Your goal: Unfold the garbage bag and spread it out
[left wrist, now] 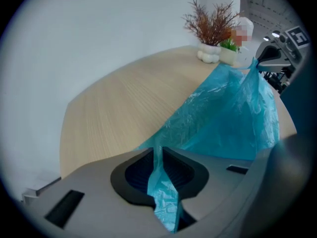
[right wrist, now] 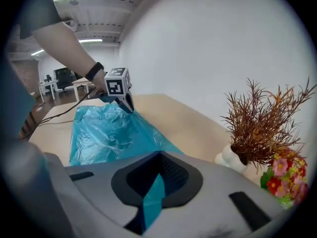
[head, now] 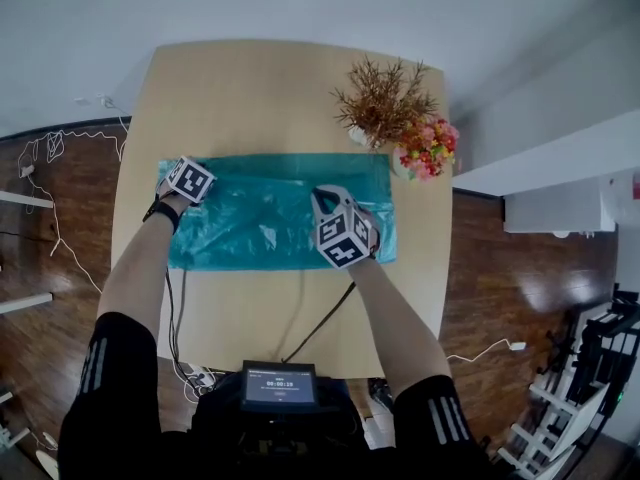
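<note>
Teal garbage bag (head: 265, 223) lies across a wooden desk (head: 250, 88); left claw (left wrist: 159, 157) and right claw (right wrist: 156, 180) each pinch its thin film, closed tight.

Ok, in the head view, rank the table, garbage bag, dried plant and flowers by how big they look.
1. table
2. garbage bag
3. dried plant
4. flowers, only somewhat smaller than the dried plant beside them

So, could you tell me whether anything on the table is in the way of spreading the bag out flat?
Only the dried plant and the flowers, which stand close beside the bag's far right corner. Elsewhere the table around the bag shows bare wood.
</note>
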{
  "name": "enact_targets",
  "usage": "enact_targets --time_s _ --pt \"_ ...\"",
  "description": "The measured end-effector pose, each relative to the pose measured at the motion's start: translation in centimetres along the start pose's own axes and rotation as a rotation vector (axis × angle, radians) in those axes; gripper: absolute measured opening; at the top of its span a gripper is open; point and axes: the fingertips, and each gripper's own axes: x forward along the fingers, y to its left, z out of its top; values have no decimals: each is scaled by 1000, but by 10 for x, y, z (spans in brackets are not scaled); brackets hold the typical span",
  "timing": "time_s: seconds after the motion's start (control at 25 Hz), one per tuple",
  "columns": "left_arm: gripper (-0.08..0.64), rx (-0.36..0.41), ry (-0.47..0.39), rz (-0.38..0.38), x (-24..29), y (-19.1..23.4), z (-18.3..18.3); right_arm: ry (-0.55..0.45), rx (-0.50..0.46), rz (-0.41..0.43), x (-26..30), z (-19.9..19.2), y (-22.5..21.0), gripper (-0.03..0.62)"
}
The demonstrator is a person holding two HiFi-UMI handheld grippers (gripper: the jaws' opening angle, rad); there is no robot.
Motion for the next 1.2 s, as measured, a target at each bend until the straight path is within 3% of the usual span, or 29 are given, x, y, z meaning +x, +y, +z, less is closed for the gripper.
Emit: enact_targets --time_s 0.12,0.24,0.32,0.4,0.6,0.72,0.88,1.0,1.04,1.2 --pt "82 103 -92 -66 -28 -15 20 -10 -5 -9 -7 2 1 9" --pt "147 385 -152 -179 -65 -53 34 -43 -16 -15 -18 9 4 9" --pt "196 601 -117 -212 -74 -73 29 -71 -37 -21 -26 16 7 8" --pt "233 734 -63 -223 -75 -83 23 -91 -56 -34 -35 23 10 8" --pt "222 768 6 -271 -73 -96 11 -125 -58 -65 -53 33 18 8" --pt "5 780 -29 -251 -81 -101 11 -124 -64 -73 -58 28 23 9" --pt "0 846 -96 -174 -105 -111 12 -104 -68 -77 -66 18 28 43" --pt "0 929 -168 -82 -135 -122 10 -114 -72 -53 -85 20 35 133" --pt "0 954 -193 -53 -146 -126 10 -121 -87 -45 -93 23 37 168" --pt "0 1075 -241 49 -182 -145 -1 -118 -230 -29 -123 32 45 209"
